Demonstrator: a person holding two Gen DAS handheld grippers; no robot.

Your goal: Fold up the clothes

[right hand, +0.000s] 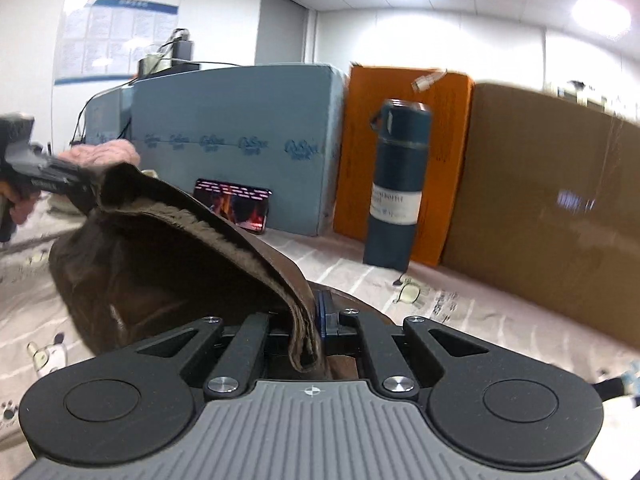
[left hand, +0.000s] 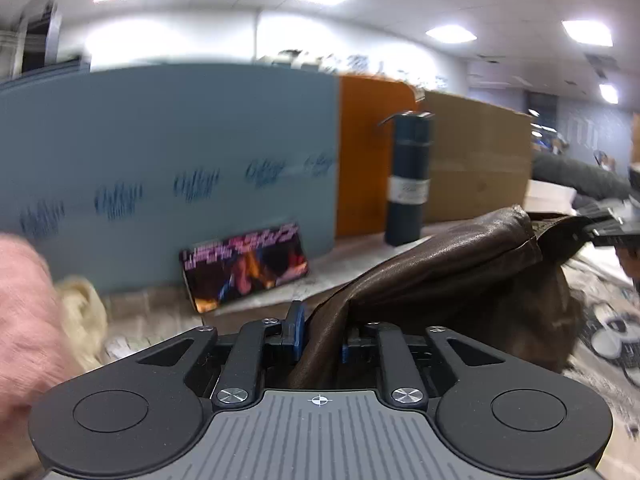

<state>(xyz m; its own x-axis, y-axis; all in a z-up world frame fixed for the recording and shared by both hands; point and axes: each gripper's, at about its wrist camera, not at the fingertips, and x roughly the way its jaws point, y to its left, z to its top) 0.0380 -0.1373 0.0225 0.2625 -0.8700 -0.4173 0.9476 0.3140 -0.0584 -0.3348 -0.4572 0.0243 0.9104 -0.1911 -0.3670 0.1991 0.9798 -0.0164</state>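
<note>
Leather fills my left wrist view: my left gripper (left hand: 320, 336) is clamped on one end of the brown jacket (left hand: 440, 264), which runs up and away to the right, lifted clear of the printed bedsheet (left hand: 600, 312) so I can stretch it before folding; my right gripper (left hand: 612, 228) shows at its far end. A dark bottle (left hand: 408, 180) stands by the blue board (left hand: 160, 152). From my right wrist view, my right gripper (right hand: 308, 340) pinches the fleece-lined hem, jaws narrow on it; the jacket's (right hand: 168, 248) long axis runs leftward to my left gripper (right hand: 44, 180), hanging between both above the sheet's middle.
</note>
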